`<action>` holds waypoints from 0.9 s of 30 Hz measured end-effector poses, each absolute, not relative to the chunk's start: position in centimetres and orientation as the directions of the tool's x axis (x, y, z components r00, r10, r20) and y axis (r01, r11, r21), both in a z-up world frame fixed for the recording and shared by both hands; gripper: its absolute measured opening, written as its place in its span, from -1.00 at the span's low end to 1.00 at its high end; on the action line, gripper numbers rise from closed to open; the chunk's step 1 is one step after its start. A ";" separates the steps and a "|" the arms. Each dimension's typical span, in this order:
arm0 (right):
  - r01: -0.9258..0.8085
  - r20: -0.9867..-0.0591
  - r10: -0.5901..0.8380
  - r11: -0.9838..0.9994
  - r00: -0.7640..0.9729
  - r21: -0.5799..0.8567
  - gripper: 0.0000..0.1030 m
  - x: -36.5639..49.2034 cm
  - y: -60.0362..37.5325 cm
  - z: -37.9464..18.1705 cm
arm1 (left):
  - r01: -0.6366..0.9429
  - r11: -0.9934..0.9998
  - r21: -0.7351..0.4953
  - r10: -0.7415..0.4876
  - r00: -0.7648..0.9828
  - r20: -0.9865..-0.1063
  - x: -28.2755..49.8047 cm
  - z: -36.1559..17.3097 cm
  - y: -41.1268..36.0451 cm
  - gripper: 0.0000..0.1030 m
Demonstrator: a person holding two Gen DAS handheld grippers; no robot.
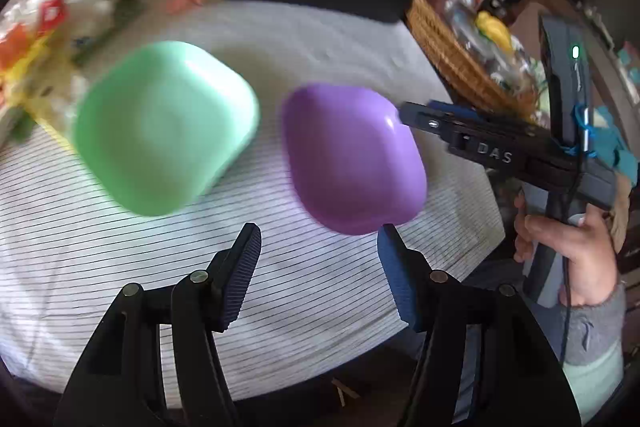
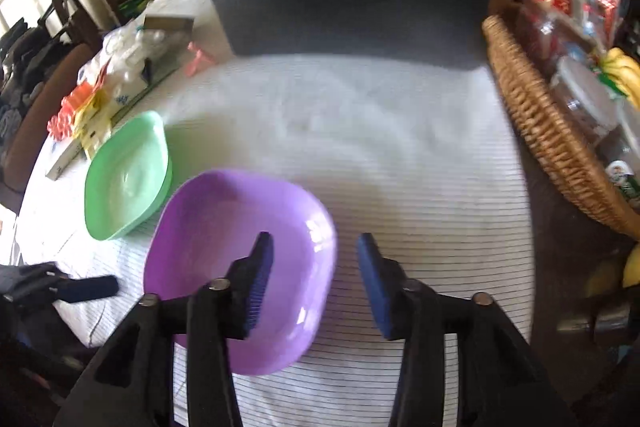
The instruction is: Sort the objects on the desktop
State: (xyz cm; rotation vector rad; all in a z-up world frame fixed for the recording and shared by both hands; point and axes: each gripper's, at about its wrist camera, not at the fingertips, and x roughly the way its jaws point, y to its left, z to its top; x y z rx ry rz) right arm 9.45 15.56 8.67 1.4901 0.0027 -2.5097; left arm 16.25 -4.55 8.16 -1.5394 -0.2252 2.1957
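green bowl (image 2: 126,177): left on striped cloth (image 2: 400,187), empty — likely a sorting bin
purple bowl (image 2: 240,267): just beside green, empty
left gripper (image 1: 318,247): jaws apart, nothing held, over the cloth
right gripper (image 2: 316,267): jaws apart, astride purple rim, not pressing

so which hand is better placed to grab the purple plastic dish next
Right, probably. The right tool is open, with one finger already over the purple plastic dish's rim. The left tool is open too, just short of its near edge.
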 end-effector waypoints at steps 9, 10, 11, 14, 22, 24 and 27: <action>0.325 -0.781 -0.394 -0.910 -0.485 0.257 0.13 8.9 10.6 12.7 | 0.007 -0.915 -0.403 0.343 -0.510 -0.789 11.4 13.6 -21.3 0.52; 0.346 -0.772 -0.422 -0.896 -0.475 0.276 0.14 8.5 9.4 13.1 | 0.041 -0.907 -0.420 0.338 -0.526 -0.781 10.5 14.0 -23.3 0.61; 0.364 -0.763 -0.447 -0.884 -0.466 0.295 0.19 8.0 8.3 13.3 | 0.062 -0.901 -0.430 0.333 -0.536 -0.776 9.8 14.2 -24.7 0.69; 0.415 -0.745 -0.511 -0.844 -0.430 0.340 0.34 6.3 4.4 14.0 | 0.113 -0.895 -0.432 0.301 -0.560 -0.771 6.8 14.9 -29.3 0.73; 0.525 -0.727 -0.560 -0.788 -0.397 0.321 0.36 -3.2 -7.4 17.5 | 0.239 -0.897 -0.371 0.183 -0.562 -0.807 -2.3 13.5 -36.4 0.73; 0.537 -0.726 -0.562 -0.783 -0.397 0.313 0.36 -5.6 -9.8 18.1 | 0.245 -0.891 -0.383 0.195 -0.554 -0.809 -3.7 13.0 -37.2 0.73; 0.546 -0.718 -0.570 -0.777 -0.399 0.313 0.36 -7.5 -11.4 18.3 | 0.215 -0.879 -0.426 0.245 -0.562 -0.790 -3.8 12.2 -36.9 0.73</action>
